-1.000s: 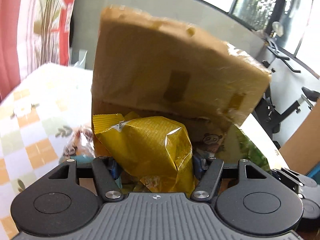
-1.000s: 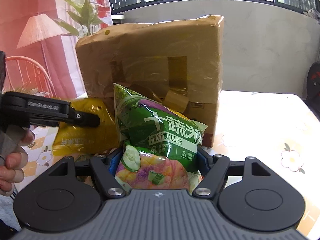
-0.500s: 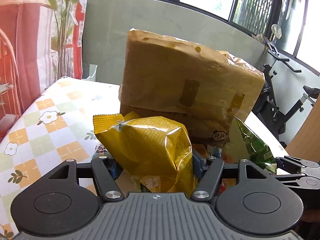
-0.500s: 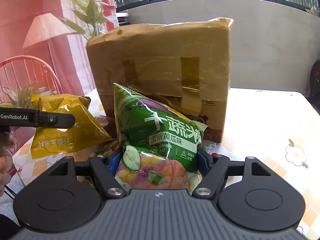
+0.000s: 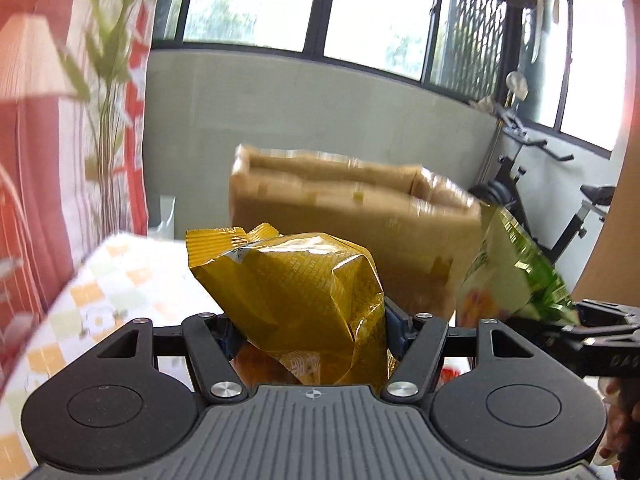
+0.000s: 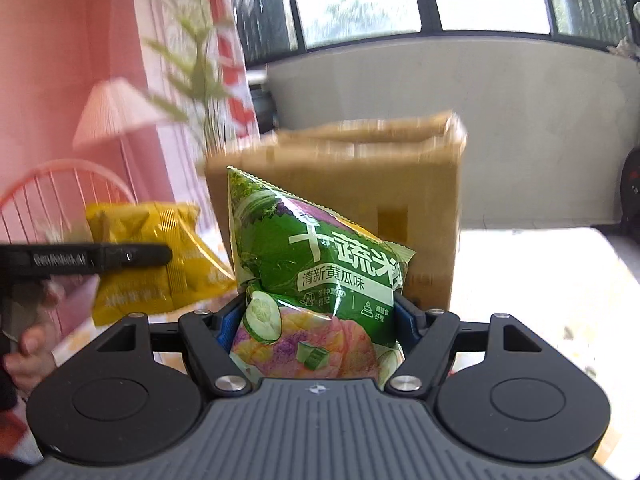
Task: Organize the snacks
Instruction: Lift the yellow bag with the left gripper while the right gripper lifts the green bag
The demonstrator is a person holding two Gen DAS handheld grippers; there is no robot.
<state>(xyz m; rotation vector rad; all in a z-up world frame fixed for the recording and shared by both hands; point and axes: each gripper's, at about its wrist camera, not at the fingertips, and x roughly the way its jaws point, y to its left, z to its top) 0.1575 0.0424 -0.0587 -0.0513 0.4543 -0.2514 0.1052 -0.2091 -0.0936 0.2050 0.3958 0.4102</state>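
My left gripper [image 5: 308, 324] is shut on a yellow snack bag [image 5: 296, 296] and holds it up in the air. The same bag [image 6: 152, 256] shows at the left of the right wrist view, with the left gripper's finger [image 6: 120, 258] across it. My right gripper [image 6: 316, 320] is shut on a green cucumber-flavour snack bag [image 6: 320, 264], also lifted. That green bag [image 5: 516, 268] shows at the right of the left wrist view. A tall taped cardboard box [image 5: 352, 208] stands on the table behind both bags; it also shows in the right wrist view [image 6: 416, 184].
The table has a checked floral cloth [image 5: 112, 280]. A potted plant [image 5: 108, 120], a lamp [image 6: 116, 112] and a red wire chair [image 6: 60, 184] stand at the left. An exercise bike [image 5: 560, 200] is at the right. A low grey wall [image 6: 480, 92] and windows lie beyond.
Both grippers have risen and pulled back from the box with their bags, so the box looks smaller and lower. The view is motion-blurred.
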